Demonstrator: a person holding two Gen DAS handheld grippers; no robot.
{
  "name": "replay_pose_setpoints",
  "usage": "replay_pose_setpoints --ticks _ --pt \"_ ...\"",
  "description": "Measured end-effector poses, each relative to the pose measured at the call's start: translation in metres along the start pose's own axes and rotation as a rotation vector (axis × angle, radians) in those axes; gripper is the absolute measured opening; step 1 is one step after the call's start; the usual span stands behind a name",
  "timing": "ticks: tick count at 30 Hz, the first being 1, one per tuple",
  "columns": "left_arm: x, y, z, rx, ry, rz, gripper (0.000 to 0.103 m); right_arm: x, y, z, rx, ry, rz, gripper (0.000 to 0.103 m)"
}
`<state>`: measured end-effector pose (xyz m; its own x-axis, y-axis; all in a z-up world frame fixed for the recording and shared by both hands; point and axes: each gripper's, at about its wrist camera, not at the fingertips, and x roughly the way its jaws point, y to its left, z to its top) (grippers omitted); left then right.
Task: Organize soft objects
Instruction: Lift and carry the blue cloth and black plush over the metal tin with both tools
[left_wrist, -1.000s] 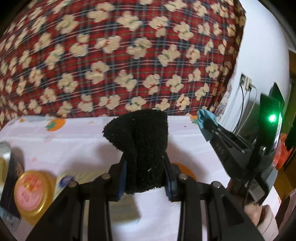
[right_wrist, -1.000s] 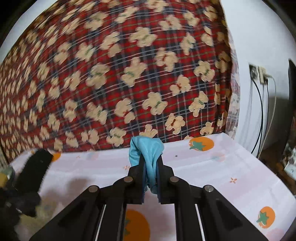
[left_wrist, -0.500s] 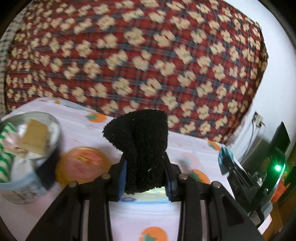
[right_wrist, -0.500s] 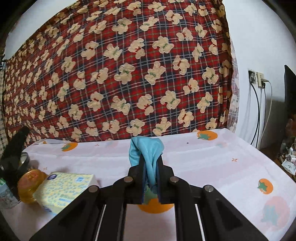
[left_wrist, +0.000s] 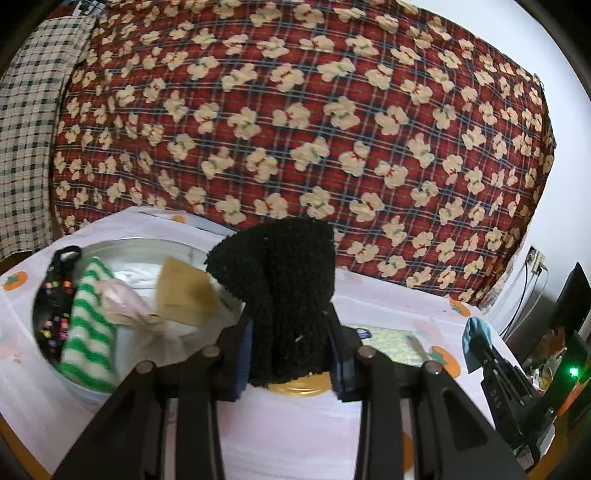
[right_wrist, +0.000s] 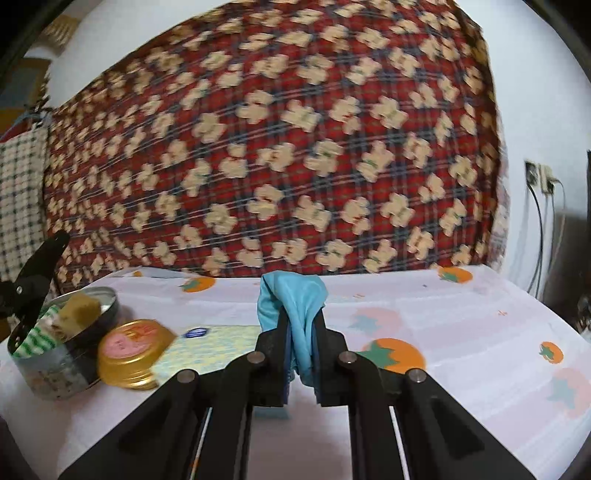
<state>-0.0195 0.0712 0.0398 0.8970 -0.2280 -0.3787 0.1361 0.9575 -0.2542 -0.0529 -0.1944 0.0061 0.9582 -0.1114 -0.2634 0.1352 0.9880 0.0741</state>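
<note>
My left gripper (left_wrist: 291, 354) is shut on a fuzzy black cloth (left_wrist: 284, 291) and holds it above the table, just right of a round metal tin (left_wrist: 147, 247). The tin holds a green-striped cloth (left_wrist: 86, 332), a black strap, a pale bag and a tan piece. My right gripper (right_wrist: 301, 354) is shut on a light blue cloth (right_wrist: 291, 306) over the middle of the table. The right gripper also shows in the left wrist view (left_wrist: 476, 343) at the right. The tin (right_wrist: 55, 362) stands at the left in the right wrist view.
A gold lid with a pink top (right_wrist: 129, 347) and a yellow tissue pack (right_wrist: 207, 347) lie beside the tin. The table wears a white cloth with orange fruit prints (right_wrist: 461, 332). A red bear-print blanket (left_wrist: 295, 129) hangs behind. Cables and a socket (right_wrist: 543, 184) are at the right.
My left gripper has swung left with the black cloth, so the tin has come close on its left. My right gripper has also turned left; the tin and gold lid now show nearer.
</note>
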Motion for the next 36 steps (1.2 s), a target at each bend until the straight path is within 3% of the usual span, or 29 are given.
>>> replay_pose_setpoints --ticks 8,17,36 --pt "-0.015 0.035 0.005 -0.024 -0.016 0.010 0.033 -0.002 0.028 -0.002 -0.030 0.000 0.046 0.010" --pt "-0.018 0.066 0.001 -0.022 -0.016 0.071 0.033 0.004 0.059 -0.003 -0.034 0.016 0.107 0.010" --pt "-0.016 0.098 0.004 0.012 -0.005 0.167 0.033 0.002 0.146 0.006 -0.050 0.018 0.288 0.010"
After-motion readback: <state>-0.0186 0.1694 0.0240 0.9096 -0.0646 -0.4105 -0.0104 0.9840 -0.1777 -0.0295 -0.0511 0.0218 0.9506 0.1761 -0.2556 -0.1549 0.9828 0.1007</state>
